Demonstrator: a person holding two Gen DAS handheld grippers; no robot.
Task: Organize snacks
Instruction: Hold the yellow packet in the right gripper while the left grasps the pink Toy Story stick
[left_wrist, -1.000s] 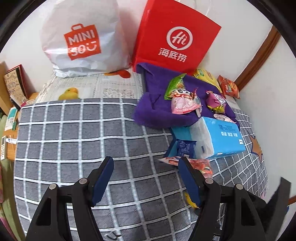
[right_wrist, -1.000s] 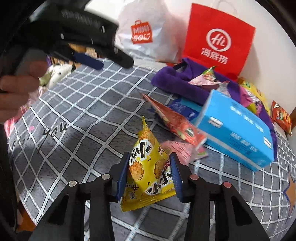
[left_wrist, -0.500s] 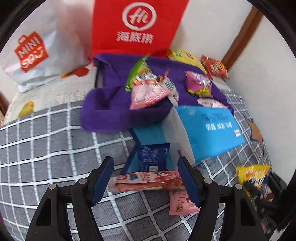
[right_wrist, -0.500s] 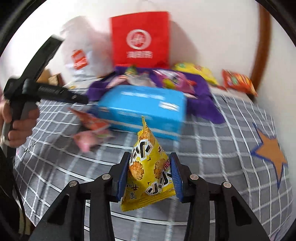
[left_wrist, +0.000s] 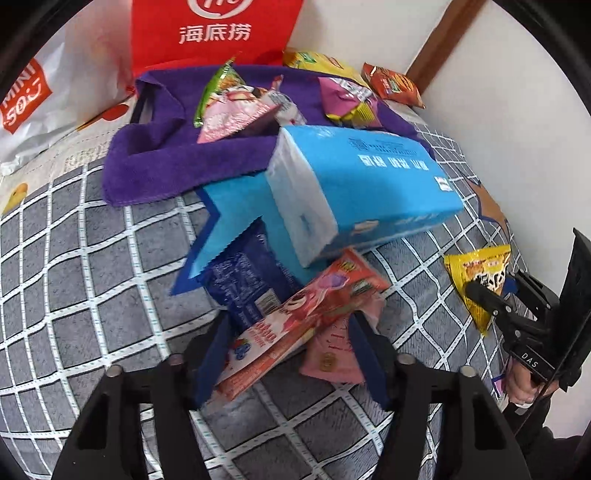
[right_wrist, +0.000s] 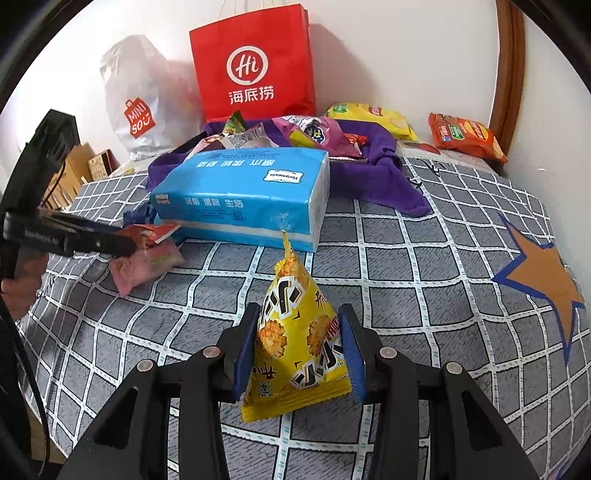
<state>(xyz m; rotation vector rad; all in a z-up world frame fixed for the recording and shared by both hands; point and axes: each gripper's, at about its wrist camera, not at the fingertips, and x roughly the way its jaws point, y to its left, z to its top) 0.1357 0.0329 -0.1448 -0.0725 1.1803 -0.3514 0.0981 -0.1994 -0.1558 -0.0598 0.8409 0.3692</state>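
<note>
Here the left gripper (left_wrist: 291, 354) closes around a red packet (left_wrist: 303, 325) beside the tissue box (left_wrist: 354, 192); the right gripper (right_wrist: 299, 350) pinches a yellow snack (right_wrist: 295, 343).

The red paper bag (left_wrist: 218, 33) is cut off by the top edge of the left wrist view, and the white shopping bag (left_wrist: 44, 92) by its upper left. The blue tissue pack (left_wrist: 354, 184) hides most of the dark blue wrapper (left_wrist: 240, 280) at lower centre. The red snack packet (left_wrist: 306, 314) there is motion-blurred, its print unreadable, and covers part of the pink packet (left_wrist: 332, 354).
</note>
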